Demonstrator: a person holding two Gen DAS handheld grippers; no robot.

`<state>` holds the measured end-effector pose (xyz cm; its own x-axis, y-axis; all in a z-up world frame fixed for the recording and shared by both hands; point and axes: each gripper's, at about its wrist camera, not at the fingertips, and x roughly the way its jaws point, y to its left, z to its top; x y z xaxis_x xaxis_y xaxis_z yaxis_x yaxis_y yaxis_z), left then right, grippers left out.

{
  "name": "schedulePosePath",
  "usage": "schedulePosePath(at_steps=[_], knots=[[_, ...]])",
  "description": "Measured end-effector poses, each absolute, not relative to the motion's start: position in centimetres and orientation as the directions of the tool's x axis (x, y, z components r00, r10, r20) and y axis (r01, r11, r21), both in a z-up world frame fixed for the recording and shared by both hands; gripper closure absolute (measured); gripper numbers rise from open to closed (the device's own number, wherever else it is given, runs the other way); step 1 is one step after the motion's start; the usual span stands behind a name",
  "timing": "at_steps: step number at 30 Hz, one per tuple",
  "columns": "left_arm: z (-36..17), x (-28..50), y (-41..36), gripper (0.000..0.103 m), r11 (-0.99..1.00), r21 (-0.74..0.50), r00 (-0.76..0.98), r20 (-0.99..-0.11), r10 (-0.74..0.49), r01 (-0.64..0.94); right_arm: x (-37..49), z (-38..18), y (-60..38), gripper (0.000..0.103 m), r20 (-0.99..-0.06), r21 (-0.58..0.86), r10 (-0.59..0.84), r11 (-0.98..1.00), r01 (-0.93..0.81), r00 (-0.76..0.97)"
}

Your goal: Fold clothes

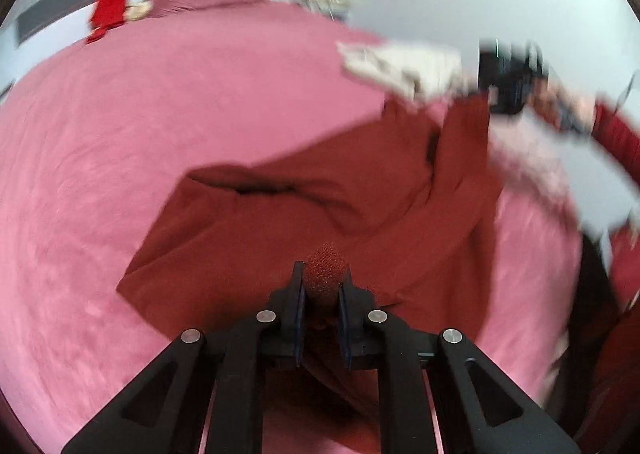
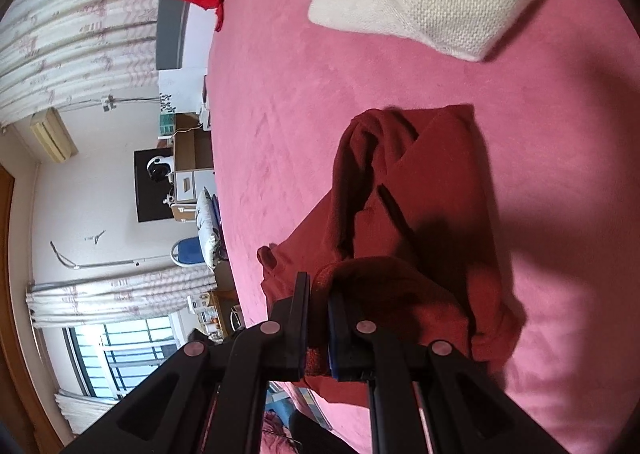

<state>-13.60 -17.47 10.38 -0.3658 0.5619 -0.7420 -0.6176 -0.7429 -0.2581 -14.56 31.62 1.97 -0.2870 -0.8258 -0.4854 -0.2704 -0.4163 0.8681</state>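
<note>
2 tools pinch my dark red garment (image 1: 304, 213): my left tool (image 1: 323, 286) and right tool (image 2: 319, 306) each clamp an edge above the pink bed (image 1: 140, 113).

Black tongs (image 1: 322, 286), silver screws, blue pads, red sleeve (image 1: 618, 133)

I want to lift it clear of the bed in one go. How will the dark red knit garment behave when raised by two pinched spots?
The dark red garment is probably floppy: it already bunches where the right claw and left claw pinch it. Its unheld parts will likely sag and drag across the pink bedspread. The coarse knit should grip rather than slip.
</note>
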Motion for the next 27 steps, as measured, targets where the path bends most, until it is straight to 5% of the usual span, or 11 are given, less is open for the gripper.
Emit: schedulePosePath(at_steps=[6,10,13,15,20,24,27], knots=[[13.7,-15.8,-22.1,0.089,-0.796,-0.357,-0.465,-0.664,0.585,-0.490,-15.9,2.5,32.2,0.095,-0.484,0.871,-0.812,-0.413,-0.265,-0.326],[11.0,-20.9,-23.2,0.086,-0.875,-0.354,-0.462,-0.748,0.477,-0.330,-18.6,0.1,31.9,0.095,-0.490,0.863,-0.794,-0.384,-0.328,-0.360],[7.2,-23.6,-23.2,0.083,-0.914,-0.359,-0.366,-0.839,0.404,-0.186,-20.0,-2.8,32.0,0.081,-0.523,0.831,-0.769,-0.365,-0.419,-0.367],[5.9,-23.7,-23.5,0.081,-0.916,-0.375,-0.332,-0.853,0.402,-0.146,-20.1,-3.6,32.6,0.081,-0.539,0.819,-0.752,-0.364,-0.444,-0.378],[6.7,-22.4,-26.6,0.057,-0.918,-0.387,-0.372,-0.843,0.389,-0.083,-18.7,-0.1,37.5,0.080,-0.563,0.826,-0.642,-0.441,-0.351,-0.520],[8.8,-21.3,-29.5,0.056,-0.880,-0.476,-0.460,-0.779,0.427,-0.012,-16.9,2.3,38.6,0.079,-0.541,0.835,-0.660,-0.494,-0.241,-0.521],[9.5,-19.9,-27.2,0.056,-0.840,-0.527,-0.426,-0.736,0.527,-0.128,-17.0,2.5,33.8,0.079,-0.532,0.841,-0.775,-0.531,-0.105,-0.343]])
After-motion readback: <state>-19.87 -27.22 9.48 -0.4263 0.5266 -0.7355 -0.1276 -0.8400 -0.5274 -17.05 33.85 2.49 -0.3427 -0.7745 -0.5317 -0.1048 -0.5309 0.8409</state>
